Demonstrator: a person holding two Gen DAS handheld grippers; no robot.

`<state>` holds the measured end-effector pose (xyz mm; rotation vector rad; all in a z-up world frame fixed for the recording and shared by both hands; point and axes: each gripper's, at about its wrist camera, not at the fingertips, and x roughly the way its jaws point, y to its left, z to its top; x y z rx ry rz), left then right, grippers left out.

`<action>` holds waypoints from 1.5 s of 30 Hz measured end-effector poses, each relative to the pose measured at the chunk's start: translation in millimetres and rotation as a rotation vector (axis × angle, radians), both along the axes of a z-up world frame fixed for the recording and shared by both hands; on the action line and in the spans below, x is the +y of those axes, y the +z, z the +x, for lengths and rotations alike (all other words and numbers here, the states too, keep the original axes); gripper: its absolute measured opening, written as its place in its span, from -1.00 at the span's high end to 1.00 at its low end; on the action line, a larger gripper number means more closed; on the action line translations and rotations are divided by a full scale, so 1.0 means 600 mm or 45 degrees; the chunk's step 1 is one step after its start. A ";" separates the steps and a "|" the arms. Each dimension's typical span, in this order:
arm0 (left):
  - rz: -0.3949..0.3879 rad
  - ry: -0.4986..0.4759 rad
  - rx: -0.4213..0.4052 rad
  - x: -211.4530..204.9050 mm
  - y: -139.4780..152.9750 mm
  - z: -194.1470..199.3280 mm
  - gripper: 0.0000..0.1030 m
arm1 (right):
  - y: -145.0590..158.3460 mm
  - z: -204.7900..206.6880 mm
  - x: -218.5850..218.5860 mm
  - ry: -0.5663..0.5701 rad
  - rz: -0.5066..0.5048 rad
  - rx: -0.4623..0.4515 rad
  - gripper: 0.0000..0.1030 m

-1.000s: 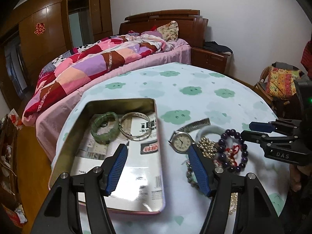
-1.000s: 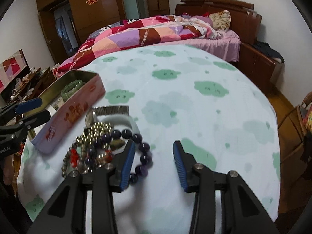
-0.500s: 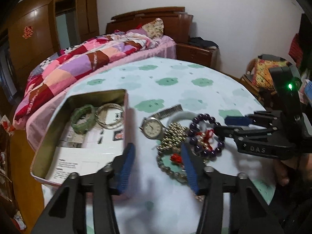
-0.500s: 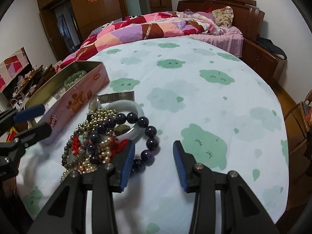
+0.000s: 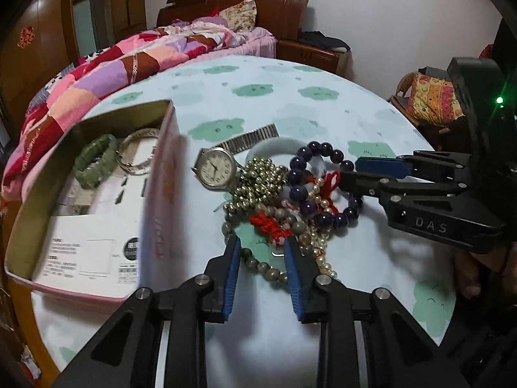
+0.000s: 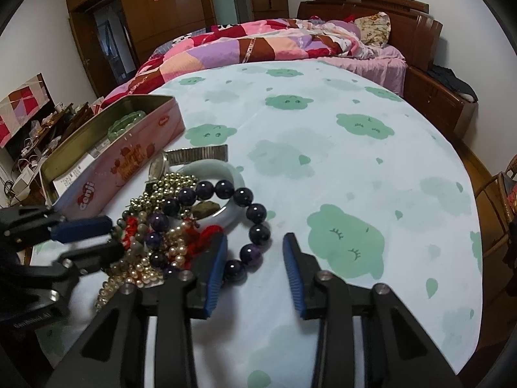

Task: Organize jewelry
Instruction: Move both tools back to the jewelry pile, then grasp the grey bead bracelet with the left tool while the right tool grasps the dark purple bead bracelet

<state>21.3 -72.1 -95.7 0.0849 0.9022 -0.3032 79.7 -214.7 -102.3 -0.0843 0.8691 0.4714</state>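
Tangled beads of the jewelry pile (image 5: 290,194), mid-frame right of the tin (image 5: 80,194), worry me: my left gripper (image 5: 262,252) is closing around a grey strand, my right gripper (image 6: 253,252) around the purple bracelet (image 6: 255,213), neither gripping, so knotted neighbours may drag along.

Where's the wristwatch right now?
In the left wrist view the wristwatch lies face up on the tablecloth, between the pink tin and the gold bead pile.
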 end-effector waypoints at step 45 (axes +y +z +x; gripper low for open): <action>0.078 0.046 -0.032 -0.004 0.014 -0.021 0.03 | -0.001 -0.002 0.004 0.039 0.016 -0.006 0.38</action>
